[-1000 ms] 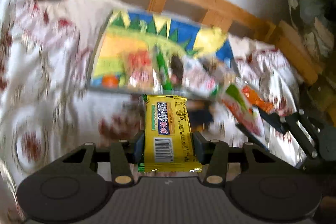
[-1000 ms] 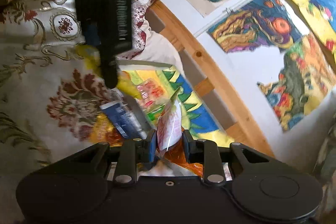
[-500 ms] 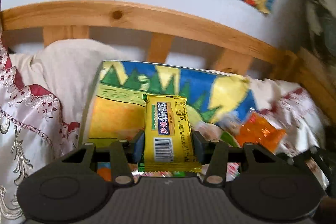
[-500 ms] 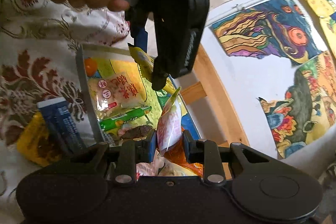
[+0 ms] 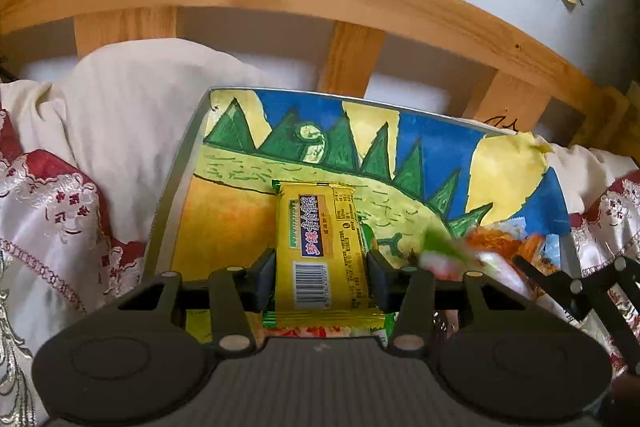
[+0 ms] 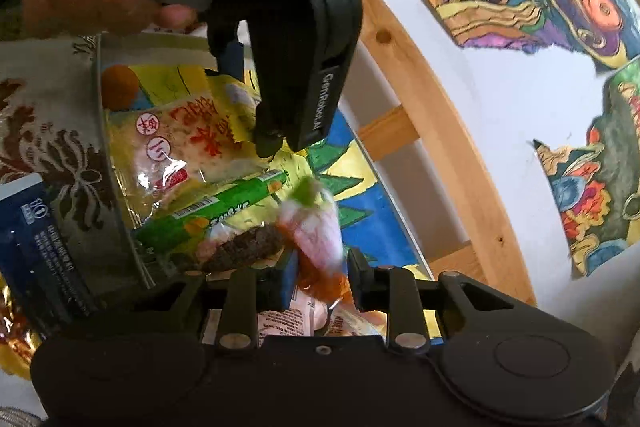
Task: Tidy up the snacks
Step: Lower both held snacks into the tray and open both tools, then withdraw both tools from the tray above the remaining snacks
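From the left wrist camera, your left gripper (image 5: 322, 277) is pinching the yellow snack bar (image 5: 320, 247) across its width, pads pressed to both long edges. The bar's long axis runs straight ahead along the fingers, its far end pointing at the back of the painted tray (image 5: 176, 195), and it hangs over the tray's orange and green ground (height above it I cannot tell). So the tray lies directly below and ahead; a set-down would likely be a lowering, not a reach. At the right edge the blurred pink packet (image 5: 452, 259) and your other tool's linkage crowd in near.

From the right wrist camera, your right gripper (image 6: 320, 277) has its fingers parted, the pink packet (image 6: 316, 231) between them with a gap either side, seemingly let go. It stands tip-up over the tray's near end, beside a green stick (image 6: 216, 211), a dark brown snack (image 6: 248, 247) and a clear rice-cracker bag (image 6: 176, 143). Your left gripper (image 6: 272, 143) hangs above that pile, nearer the free space at the back.
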### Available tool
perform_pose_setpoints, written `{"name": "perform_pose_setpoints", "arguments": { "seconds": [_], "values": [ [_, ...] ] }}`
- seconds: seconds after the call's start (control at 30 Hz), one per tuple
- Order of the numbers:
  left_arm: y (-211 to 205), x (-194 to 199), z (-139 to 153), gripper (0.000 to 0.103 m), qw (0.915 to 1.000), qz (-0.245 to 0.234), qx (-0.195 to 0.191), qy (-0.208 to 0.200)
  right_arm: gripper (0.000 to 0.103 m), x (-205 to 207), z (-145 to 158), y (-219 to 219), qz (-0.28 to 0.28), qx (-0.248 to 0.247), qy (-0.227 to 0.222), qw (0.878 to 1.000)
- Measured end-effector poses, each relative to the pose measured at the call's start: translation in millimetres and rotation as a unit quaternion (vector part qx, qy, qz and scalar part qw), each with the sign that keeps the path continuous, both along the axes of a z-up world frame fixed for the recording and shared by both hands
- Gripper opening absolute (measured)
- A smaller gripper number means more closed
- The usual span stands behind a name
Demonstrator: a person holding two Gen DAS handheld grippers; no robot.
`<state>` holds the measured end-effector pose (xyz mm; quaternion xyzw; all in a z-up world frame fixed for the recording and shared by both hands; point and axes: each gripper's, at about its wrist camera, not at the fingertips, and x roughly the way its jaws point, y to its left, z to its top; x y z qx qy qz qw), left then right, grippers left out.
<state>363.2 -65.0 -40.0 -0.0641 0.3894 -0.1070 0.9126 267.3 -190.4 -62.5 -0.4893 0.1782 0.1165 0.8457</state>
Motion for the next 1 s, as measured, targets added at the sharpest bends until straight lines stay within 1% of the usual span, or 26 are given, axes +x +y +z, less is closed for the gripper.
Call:
{"name": "perform_pose_setpoints", "arguments": {
  "seconds": [0.17,0.23,0.27,0.3,0.37,0.47,0.6,0.63,0.7,0.77,0.83,1.0],
  "values": [
    [-1,-2,0,0.053,0.9999,-0.006,0.011,-0.003,0.033,4,2,-1,-0.013,0.024,0.021,0.999],
    [0,-3,2,0.053,1.0000,-0.005,0.007,0.000,0.039,4,6,-3,-0.017,0.036,0.028,0.999],
    [1,-4,3,0.053,1.0000,-0.004,0.004,0.004,0.043,4,8,-3,-0.019,0.044,0.034,0.998],
    [2,-4,3,0.054,1.0000,-0.002,-0.001,0.006,0.047,3,12,-3,-0.024,0.055,0.040,0.997],
    [4,-6,5,0.054,0.9999,0.003,-0.007,0.009,0.050,4,18,-4,-0.035,0.079,0.057,0.995],
    [6,-11,10,0.055,0.9999,0.004,-0.008,0.008,0.053,6,28,-8,-0.050,0.118,0.074,0.989],
    [8,-22,23,0.064,0.9999,0.005,-0.001,-0.016,0.063,3,43,-15,-0.065,0.173,0.083,0.979],
    [9,-25,26,0.067,0.9998,0.005,-0.001,-0.020,0.064,2,46,-16,-0.068,0.183,0.083,0.977],
    [10,-31,32,0.067,0.9996,0.006,0.002,-0.027,0.065,-1,51,-19,-0.075,0.202,0.082,0.973],
    [12,-38,38,0.071,0.9993,0.007,0.004,-0.037,0.067,-7,59,-23,-0.080,0.227,0.076,0.968],
    [15,-48,45,0.078,0.9986,0.013,0.006,-0.051,0.071,-15,67,-26,-0.082,0.252,0.069,0.962],
    [32,-83,61,0.087,0.9956,0.030,-0.009,-0.088,0.083,-47,88,-34,-0.077,0.310,0.040,0.947]
  ]
}}
